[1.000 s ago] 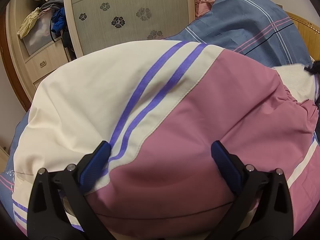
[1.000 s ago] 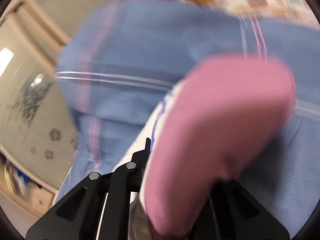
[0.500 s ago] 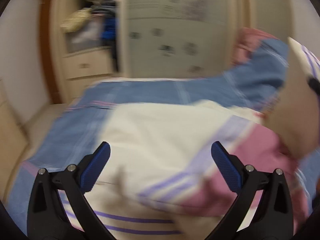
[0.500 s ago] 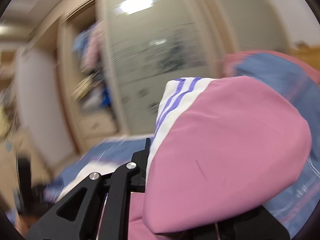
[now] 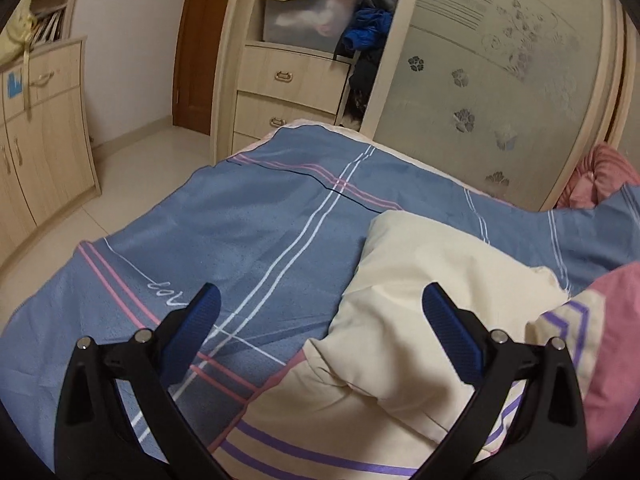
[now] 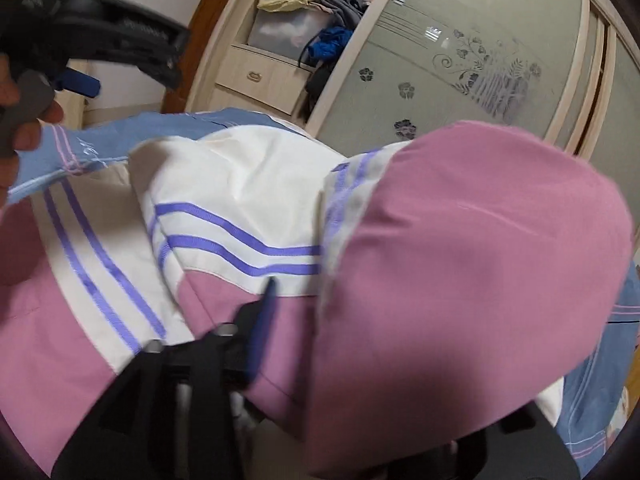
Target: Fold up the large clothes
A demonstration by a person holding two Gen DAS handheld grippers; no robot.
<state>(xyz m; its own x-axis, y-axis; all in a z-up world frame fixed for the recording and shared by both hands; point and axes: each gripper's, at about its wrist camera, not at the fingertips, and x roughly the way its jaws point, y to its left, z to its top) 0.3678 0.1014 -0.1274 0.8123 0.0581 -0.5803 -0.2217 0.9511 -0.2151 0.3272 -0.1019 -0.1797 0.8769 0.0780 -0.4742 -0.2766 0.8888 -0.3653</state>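
A padded jacket in pink and cream with purple stripes (image 5: 432,288) lies on the bed's blue sheet (image 5: 248,224). My left gripper (image 5: 320,324) is open and empty, held above the jacket's cream left edge. In the right wrist view the jacket (image 6: 224,200) spreads below, and my right gripper (image 6: 304,332) is shut on a pink fold of the jacket (image 6: 472,280), which drapes over the jaws and hides the right finger. The left gripper (image 6: 80,76) shows at the upper left of that view in the person's hand.
A wardrobe with a frosted sliding door (image 5: 492,92) and drawers (image 5: 288,92) stands past the bed's far edge. A wooden cabinet (image 5: 36,128) stands at the left across tiled floor (image 5: 132,152). A pink pillow (image 5: 604,176) lies at the far right.
My left gripper has lifted off the jacket and swung left, now over the sheet and cream edge. My right gripper has carried the pink fold up and across over the jacket.
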